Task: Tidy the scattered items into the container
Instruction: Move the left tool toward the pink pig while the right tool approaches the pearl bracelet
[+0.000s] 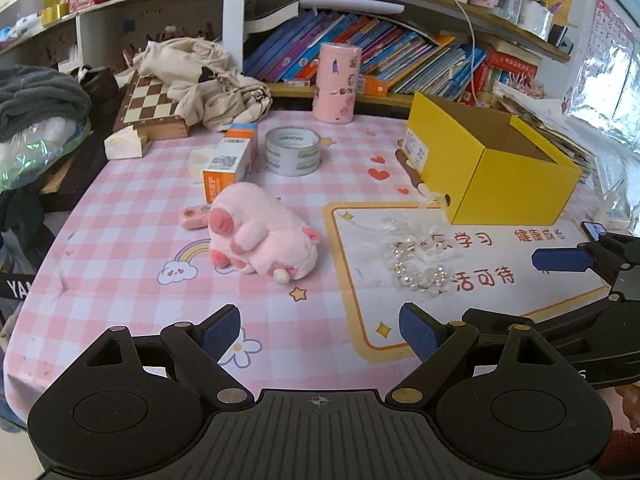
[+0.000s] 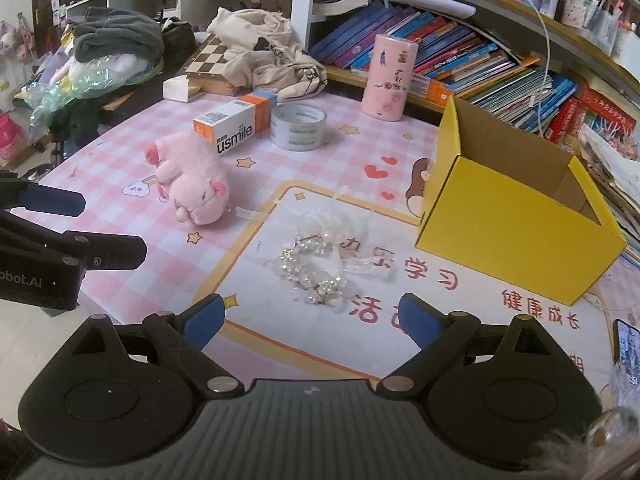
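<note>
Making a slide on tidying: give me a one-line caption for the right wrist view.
Open right tongs hover over a pearl hairpiece beside the empty yellow box.

Orange-and-white carton point(image 2: 235, 123) — "usmile" in bold black on its white side, with a QR label near the far end. Bench mat point(image 2: 400, 312), white panel: red Chinese characters, readable "学习", "健康成长", "活". Left tongs point(image 2: 48, 216) body — white lettering "obot.AI", start cut off. Tape roll point(image 2: 298, 126) print too small to read.
</note>
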{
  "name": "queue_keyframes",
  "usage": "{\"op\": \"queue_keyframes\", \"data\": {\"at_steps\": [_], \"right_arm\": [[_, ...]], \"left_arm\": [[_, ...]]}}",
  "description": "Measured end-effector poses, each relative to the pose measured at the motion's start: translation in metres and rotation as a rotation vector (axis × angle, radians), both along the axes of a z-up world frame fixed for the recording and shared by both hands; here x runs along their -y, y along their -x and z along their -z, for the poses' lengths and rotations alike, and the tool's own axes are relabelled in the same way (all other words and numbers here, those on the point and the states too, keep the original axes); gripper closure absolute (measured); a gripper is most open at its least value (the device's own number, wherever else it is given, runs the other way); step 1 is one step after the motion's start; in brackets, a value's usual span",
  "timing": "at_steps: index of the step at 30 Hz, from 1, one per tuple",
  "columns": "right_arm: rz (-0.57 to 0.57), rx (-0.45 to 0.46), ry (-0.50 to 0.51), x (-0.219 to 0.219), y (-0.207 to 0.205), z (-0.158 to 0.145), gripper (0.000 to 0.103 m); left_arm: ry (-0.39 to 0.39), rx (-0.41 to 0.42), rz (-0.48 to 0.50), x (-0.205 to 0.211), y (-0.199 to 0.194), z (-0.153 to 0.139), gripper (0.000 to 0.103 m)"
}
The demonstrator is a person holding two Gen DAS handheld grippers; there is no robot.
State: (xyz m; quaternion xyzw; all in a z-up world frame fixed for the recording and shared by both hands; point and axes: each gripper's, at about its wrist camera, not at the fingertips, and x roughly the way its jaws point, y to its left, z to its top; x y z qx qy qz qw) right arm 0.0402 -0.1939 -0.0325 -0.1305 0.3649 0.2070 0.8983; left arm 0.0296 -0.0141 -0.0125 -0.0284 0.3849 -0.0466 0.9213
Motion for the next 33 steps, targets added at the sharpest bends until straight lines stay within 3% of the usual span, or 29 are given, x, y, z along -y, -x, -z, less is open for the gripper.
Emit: {"op": "queue_keyframes", "data": {"at_steps": [13,33], "right_arm": [[-0.037,-0.069,0.006,-0.009,-0.049,0.017,0.009],[-0.189,-0.187,0.083,-0.038,-0.123,0.051,0.009]], "left_arm": [[0.006,-0.037,-0.086,-0.010,-0.039,0.013,0.014],[0.038,-0.119,-0.208,-0.023,-0.108,0.040,0.014]]}}
